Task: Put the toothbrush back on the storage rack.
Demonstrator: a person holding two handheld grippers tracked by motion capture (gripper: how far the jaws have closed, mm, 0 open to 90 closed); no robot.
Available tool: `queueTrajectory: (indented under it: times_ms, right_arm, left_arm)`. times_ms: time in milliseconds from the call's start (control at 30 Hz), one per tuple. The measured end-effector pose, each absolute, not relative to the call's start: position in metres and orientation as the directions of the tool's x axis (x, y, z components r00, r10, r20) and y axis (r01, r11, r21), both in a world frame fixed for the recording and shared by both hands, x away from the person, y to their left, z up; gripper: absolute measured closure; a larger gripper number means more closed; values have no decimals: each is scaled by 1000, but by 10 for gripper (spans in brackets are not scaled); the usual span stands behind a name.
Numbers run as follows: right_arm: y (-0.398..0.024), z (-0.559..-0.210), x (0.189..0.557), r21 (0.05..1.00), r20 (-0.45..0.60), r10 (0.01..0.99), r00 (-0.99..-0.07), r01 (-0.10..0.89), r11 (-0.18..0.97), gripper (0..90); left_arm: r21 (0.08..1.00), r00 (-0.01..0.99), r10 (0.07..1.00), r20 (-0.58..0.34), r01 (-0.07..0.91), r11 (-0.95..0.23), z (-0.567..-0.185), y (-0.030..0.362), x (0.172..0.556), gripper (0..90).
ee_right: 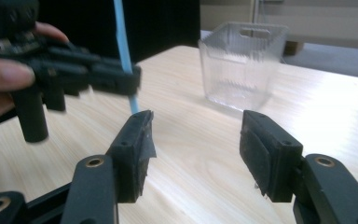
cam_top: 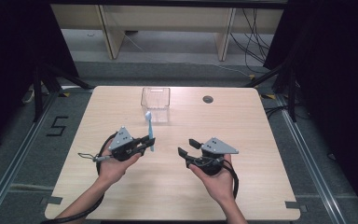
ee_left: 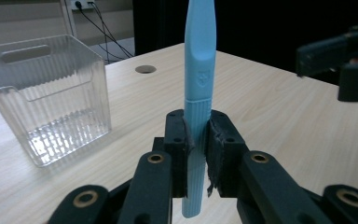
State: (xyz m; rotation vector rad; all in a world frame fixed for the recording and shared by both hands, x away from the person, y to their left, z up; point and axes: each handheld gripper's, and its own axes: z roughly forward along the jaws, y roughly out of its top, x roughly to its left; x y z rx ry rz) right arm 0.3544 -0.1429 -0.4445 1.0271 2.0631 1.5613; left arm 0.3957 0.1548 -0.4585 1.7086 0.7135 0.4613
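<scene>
light blue toothbrush (ee_left: 199, 84) pinched upright in left gripper (ee_left: 197, 135) above the table (cam_top: 242, 126), just in front of a clear plastic bin (cam_top: 155, 103) holding nothing, right gripper (ee_right: 193, 140) spread wide, gripping nothing.

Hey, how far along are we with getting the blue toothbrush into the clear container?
Done: the left claw is clamped on the blue toothbrush, lifted upright off the table. In hand: the right claw stands open, holding nothing. Left: the clear container looks empty, so the toothbrush probably still has to go in.
</scene>
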Motion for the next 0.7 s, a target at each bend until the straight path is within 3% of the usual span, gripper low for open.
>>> queueTrajectory:
  times_ms: [167, 300, 433, 467, 700]
  right_arm:
    - [-161, -459, 352, 944, 80, 748, -659, 291, 155, 446]
    - [-170, -474, 345, 932, 127, 759, -639, 339, 129, 446]
    - [-181, -485, 343, 931, 94, 771, -630, 329, 156, 447]
    - [-180, -487, 340, 926, 137, 770, -623, 357, 124, 447]
    - [-187, -495, 336, 922, 130, 773, -620, 362, 136, 450]
  left_arm:
    - [969, 725, 687, -54, 203, -139, -458, 161, 403, 786]
    - [972, 712, 700, -57, 200, -124, -457, 164, 409, 786]
    - [974, 705, 707, -47, 189, -124, -455, 168, 413, 786]
    - [975, 702, 710, -47, 187, -120, -454, 168, 414, 786]
    - [976, 674, 736, -61, 193, -96, -446, 172, 423, 786]
